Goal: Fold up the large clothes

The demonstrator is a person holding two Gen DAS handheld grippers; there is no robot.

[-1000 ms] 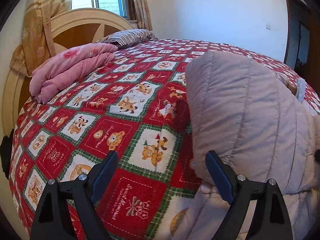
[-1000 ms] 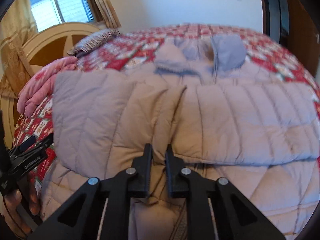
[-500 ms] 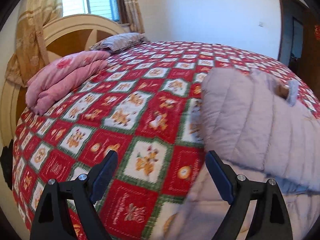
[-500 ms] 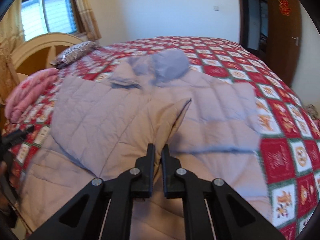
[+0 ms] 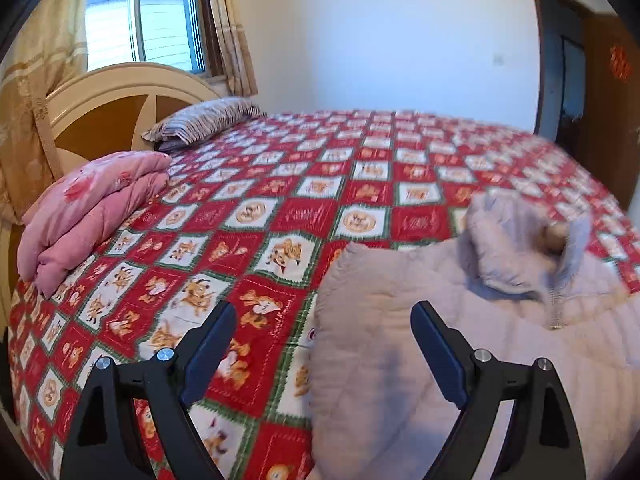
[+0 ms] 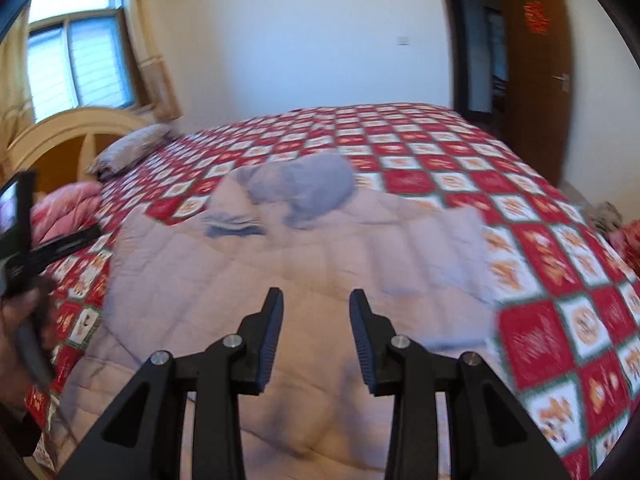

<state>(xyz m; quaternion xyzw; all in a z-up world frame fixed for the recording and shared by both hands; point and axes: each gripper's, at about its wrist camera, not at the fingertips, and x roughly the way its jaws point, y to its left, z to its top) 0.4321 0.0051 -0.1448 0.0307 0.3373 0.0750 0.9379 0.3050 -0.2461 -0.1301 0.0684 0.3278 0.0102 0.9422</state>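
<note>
Your right tongs [image 6: 316, 332], pinched shut on the coat's fabric a second ago, are opening now and nothing sits between the jaws; the cloth has dropped out and lies flat under them. The view has also pulled up and back, so more of the bed shows than before. Your left tongs [image 5: 322, 344] stay spread wide and empty, and they have swung from over the coat's lower body up toward its collar end.

Outward from the right tongs: the padded coat [image 6: 304, 264] lies across the near half of the bed [image 6: 440, 148], sleeves folded in over the body, grey hood [image 6: 316, 188] at the far end. In the left wrist view the coat's shoulder edge is just under the right-hand jaw, with the collar and zip beyond it.

Further out: a folded pink quilt [image 5: 88, 216] and a striped pillow [image 5: 204, 120] by the headboard, well apart from the coat. Your left hand [image 6: 24, 320] shows at the right view's edge.

Judgement: the sleeve fold looks placed and released. Next is probably a lengthwise fold, so you need fresh grips on one end. The puffy fabric may spring back open.
</note>
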